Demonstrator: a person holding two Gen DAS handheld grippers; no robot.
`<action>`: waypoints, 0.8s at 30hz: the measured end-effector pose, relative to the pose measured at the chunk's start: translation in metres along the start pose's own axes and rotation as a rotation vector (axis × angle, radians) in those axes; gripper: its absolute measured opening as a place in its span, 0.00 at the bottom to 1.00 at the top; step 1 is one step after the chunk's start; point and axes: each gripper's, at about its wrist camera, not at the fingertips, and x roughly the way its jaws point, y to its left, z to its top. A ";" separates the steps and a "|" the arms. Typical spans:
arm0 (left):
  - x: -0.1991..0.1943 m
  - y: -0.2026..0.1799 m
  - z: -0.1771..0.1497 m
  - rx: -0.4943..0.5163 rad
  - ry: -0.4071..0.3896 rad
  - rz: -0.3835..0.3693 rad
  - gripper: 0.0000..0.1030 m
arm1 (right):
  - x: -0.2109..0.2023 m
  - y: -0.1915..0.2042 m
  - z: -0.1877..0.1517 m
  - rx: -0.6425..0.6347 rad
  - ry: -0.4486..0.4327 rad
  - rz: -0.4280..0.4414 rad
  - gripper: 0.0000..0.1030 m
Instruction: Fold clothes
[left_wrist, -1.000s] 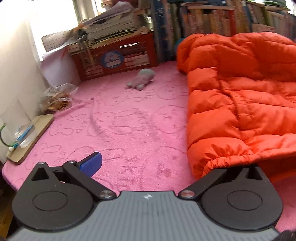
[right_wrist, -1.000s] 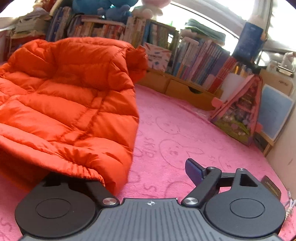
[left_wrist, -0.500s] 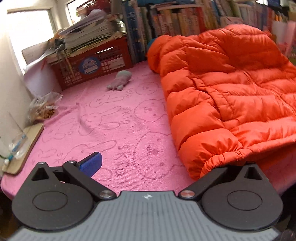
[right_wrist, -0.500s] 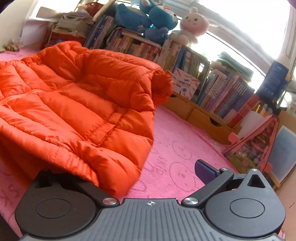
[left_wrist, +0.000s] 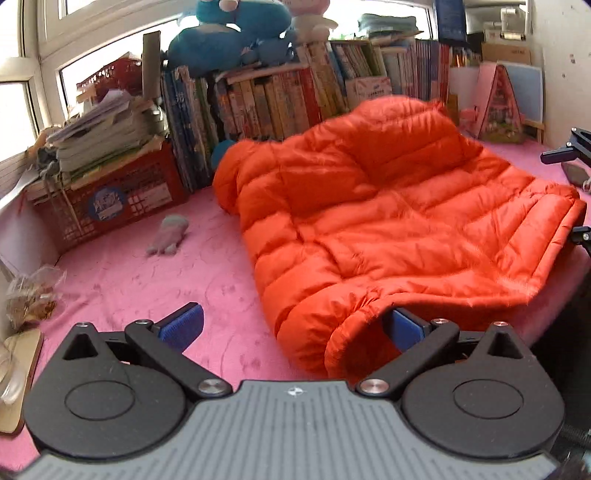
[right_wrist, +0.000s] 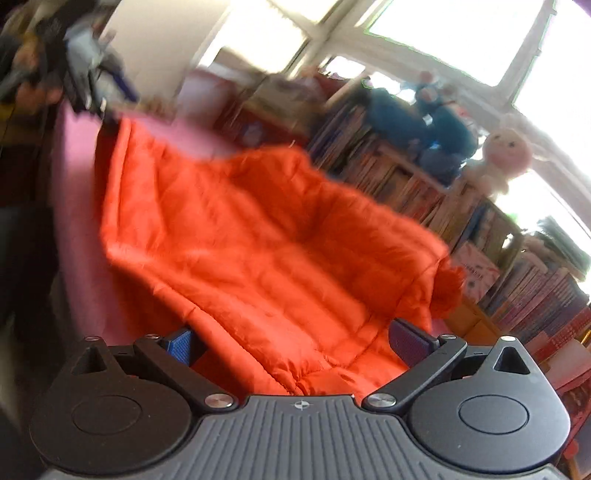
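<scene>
- Two grippers, one jacket, pink blanket (left_wrist: 122, 280) beneath; listed left to right.
- Crate (left_wrist: 110, 199), red, stacked with papers, far left; small grey toy (left_wrist: 168, 236) on blanket just in front.
- Left gripper (left_wrist: 291, 328): spread wide, gripping nothing; right pad tucked just under jacket's near hem, left pad over bare blanket.
- Jacket (left_wrist: 388, 229): orange, quilted, spread on blanket's right half, puffed rather than flat; far end bunched against books (left_wrist: 280, 96). Long axis apparently from near hem back to books; which end is collar: cannot tell.
- Right gripper (right_wrist: 295, 343): at widest, nothing clamped; jacket cloth lying between pads, no pinch visible. View blurred.
- Step in hand, judged: both claws set at near hem, one to each side, pick-up for a fold not yet made.
- Next move calls for: both closing on hem, lifting evenly, carrying edge toward books; slippery puffy shell likely to slide out of a shallow bite.
</scene>
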 end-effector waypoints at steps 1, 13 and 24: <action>-0.001 0.003 -0.001 -0.015 0.001 0.000 1.00 | 0.001 -0.001 -0.004 0.005 0.025 -0.004 1.00; -0.012 0.048 0.048 -0.272 -0.234 -0.260 1.00 | -0.057 -0.051 0.007 0.412 -0.205 0.199 1.00; 0.109 -0.051 0.063 -0.214 0.029 0.050 1.00 | 0.059 -0.023 0.027 0.548 0.046 0.081 0.77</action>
